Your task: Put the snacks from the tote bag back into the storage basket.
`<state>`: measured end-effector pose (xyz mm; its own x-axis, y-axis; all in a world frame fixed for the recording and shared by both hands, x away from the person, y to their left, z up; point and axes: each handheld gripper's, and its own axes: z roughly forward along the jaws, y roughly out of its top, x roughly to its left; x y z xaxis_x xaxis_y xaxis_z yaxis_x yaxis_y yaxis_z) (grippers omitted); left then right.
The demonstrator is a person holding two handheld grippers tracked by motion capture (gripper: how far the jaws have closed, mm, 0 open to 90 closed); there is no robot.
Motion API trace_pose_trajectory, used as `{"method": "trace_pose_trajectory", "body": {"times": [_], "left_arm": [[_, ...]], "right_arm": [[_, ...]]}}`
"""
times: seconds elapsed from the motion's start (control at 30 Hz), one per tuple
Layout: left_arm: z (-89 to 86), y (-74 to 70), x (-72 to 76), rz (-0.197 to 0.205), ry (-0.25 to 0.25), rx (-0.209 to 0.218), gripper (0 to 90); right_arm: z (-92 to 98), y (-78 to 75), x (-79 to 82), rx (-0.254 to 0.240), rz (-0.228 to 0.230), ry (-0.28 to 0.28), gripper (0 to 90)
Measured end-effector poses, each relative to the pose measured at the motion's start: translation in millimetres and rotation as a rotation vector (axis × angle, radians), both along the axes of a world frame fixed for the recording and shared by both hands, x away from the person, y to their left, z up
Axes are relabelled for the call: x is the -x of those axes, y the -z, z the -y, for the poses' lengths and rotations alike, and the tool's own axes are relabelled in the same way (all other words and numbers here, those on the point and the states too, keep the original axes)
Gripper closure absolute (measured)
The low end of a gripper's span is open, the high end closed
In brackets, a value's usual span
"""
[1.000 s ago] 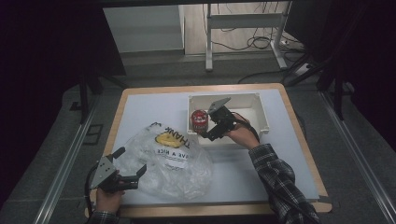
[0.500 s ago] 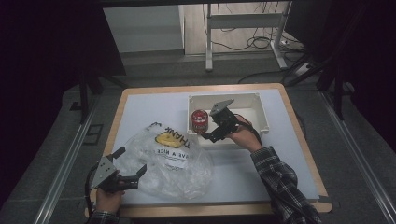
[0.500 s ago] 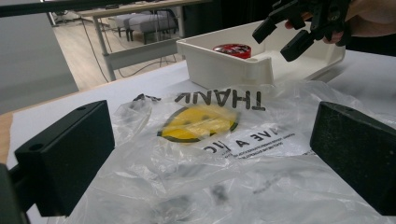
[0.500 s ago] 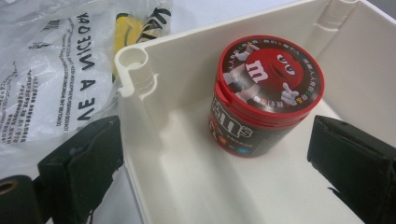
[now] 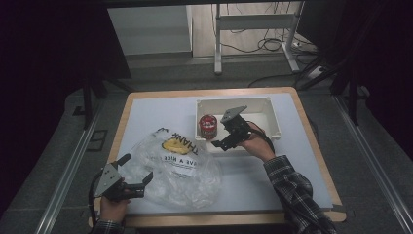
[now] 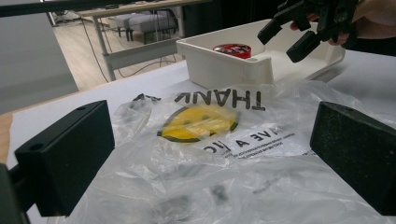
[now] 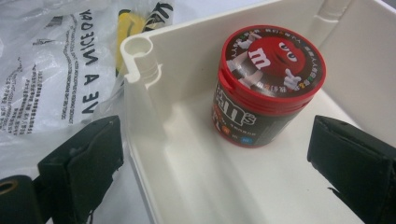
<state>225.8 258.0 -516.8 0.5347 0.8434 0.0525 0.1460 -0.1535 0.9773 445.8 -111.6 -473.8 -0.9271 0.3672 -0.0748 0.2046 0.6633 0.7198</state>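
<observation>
m&m's tub (image 7: 266, 88) upright in white bin (image 7: 187, 177), ahead between right gripper's (image 5: 225, 138) spread jaws, "THANK" smiley bag (image 6: 210, 126) before left gripper's (image 5: 134, 170) spread jaws

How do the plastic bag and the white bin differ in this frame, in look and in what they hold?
The plastic bag is clear, crumpled and lies flat with a yellow smiley print; the white bin is opaque, rigid and straight-walled. The bin holds a red-lidded candy tub; the bag looks empty. The left gripper is open at the bag, the right gripper open at the bin. Both rest on the table.
</observation>
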Motion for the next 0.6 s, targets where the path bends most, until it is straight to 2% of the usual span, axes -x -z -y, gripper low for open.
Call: {"method": "trace_pose_trajectory", "body": {"times": [0.6], "left_arm": [[-0.2,-0.2,0.4,0.002,0.001,0.003,0.0]], "right_arm": [[9.7,3.2,8.5,-0.019,-0.010,0.019,3.8]]}}
